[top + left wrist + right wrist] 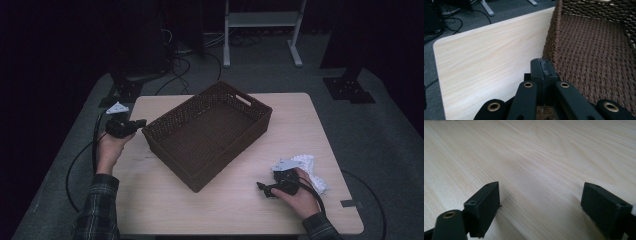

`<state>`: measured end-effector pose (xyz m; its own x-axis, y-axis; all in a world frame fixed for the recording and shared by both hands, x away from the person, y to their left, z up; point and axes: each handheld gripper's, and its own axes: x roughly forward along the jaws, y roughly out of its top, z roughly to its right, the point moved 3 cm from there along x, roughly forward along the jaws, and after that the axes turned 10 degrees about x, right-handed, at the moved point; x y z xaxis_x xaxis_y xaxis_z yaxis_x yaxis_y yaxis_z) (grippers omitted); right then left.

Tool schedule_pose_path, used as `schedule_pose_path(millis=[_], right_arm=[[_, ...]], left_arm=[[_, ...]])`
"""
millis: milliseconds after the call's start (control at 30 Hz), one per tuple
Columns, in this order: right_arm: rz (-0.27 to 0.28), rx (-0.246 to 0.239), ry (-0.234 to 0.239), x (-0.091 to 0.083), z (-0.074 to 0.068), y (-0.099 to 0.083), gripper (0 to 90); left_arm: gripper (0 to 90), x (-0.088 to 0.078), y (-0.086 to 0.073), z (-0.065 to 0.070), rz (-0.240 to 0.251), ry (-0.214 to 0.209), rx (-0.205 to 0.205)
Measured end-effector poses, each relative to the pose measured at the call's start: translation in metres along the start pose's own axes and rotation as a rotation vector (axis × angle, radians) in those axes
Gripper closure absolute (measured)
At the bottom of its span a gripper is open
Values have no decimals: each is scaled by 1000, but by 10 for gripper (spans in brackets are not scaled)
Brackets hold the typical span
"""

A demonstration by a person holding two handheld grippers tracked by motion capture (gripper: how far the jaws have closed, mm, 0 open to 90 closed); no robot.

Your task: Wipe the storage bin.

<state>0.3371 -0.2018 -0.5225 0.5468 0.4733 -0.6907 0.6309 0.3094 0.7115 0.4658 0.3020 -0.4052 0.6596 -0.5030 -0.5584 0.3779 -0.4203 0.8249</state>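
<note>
Two tools here: left tool (pixel 136 123) pressed together at the corner of the empty dark-brown woven rectangular basket (pixel 207 132) mid-counter (pixel 300 125), right tool (pixel 264 190) spread over bare wood, so next it probably turns back for the crumpled white cloth (pixel 312 170) behind it.

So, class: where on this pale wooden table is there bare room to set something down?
Bare patches: the near strip between the brown woven basket and the table's front edge, and right of the basket. Crowded: by the crumpled white cloth at the right gripper.
</note>
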Motion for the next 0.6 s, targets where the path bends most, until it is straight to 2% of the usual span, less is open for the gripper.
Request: schedule_pose_path(millis=[67,600], right_arm=[[13,-2,4,1,0,0,131],[12,1,4,1,0,-1,131]], left_arm=[[900,-3,-1,5,-3,-7,2],[899,-20,-8,48,-24,-40,5]])
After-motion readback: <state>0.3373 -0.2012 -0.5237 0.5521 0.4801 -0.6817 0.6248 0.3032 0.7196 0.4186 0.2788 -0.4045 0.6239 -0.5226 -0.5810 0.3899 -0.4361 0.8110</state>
